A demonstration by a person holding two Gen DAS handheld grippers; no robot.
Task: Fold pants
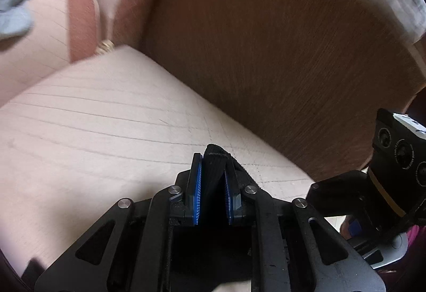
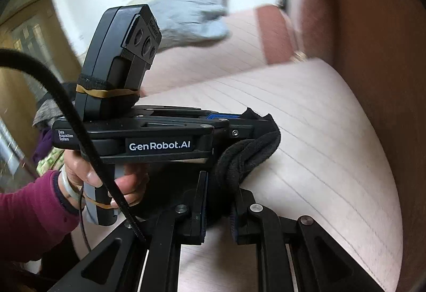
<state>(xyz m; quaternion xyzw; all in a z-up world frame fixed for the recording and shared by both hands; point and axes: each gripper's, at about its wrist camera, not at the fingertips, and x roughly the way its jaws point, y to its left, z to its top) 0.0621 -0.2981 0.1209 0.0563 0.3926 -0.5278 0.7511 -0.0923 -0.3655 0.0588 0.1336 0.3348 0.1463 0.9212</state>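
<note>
— Where the left wrist view looks along its fingers, what is caught there?
— A wad of black ribbed knit, the pants [image 1: 216, 172], pinched upright between the blue ridged pads [image 1: 197, 199] of the left tool [image 1: 213, 196]. So that tool is clenched on the fabric. Below lies a pale pink quilted cushion [image 1: 106, 127] with thin stitched lines, against a brown, finely grained panel [image 1: 266, 39]. Everything is smeared by motion blur.
— And the black device at the right edge?
— That is the right tool [image 1: 372, 185], cut off by the frame.
— What about the right wrist view?
— The right tool [image 2: 218, 209] grips a thick twisted bunch of the same pants [image 2: 247, 156], soft and fuzzy. The bunch runs up to the left tool [image 2: 255, 119], seen side-on with a printed label, and held by a hand [image 2: 106, 180] in a magenta sleeve. A grey garment [image 2: 194, 12] lies blurred on the cushion [image 2: 306, 119] farther back.
</note>
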